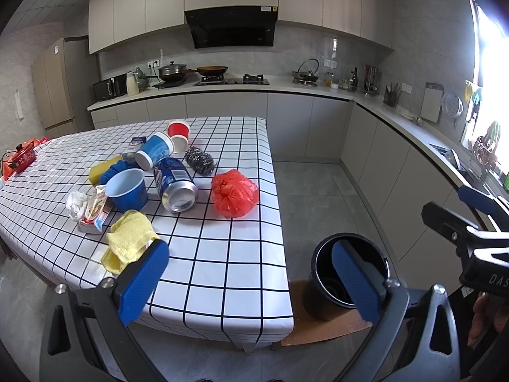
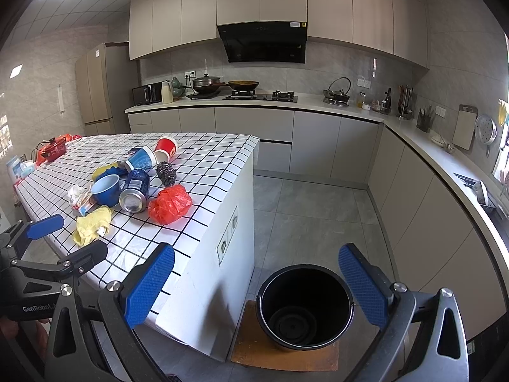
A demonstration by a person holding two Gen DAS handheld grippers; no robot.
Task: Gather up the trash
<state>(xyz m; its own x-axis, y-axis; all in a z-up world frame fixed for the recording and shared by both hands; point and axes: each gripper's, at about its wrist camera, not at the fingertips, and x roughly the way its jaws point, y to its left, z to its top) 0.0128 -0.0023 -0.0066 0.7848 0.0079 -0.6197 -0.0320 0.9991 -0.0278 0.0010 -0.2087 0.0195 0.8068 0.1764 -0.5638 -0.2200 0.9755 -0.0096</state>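
A heap of trash lies on the checked tablecloth [image 1: 222, 254]: a red plastic bag [image 1: 234, 192], a blue drink can [image 1: 176, 184] on its side, a blue cup [image 1: 127, 190], a tipped blue-and-white cup [image 1: 155, 155], a red cup [image 1: 178, 131], crumpled tissue [image 1: 76, 204] and a wrapper [image 1: 95, 213]. A black bucket [image 2: 304, 307] stands on a wooden stool [image 2: 283, 355] beside the table, empty inside. My left gripper [image 1: 251, 281] is open, hovering over the table's near corner. My right gripper [image 2: 256, 285] is open above the bucket and the table's side.
A yellow cloth [image 1: 128, 243], steel scourer [image 1: 199, 158] and yellow sponge [image 1: 100, 172] also lie in the heap. A red pot [image 1: 20, 159] sits at the far left end. Kitchen counters [image 1: 286, 87] line the back and right walls; grey tiled floor [image 1: 318, 191] lies between.
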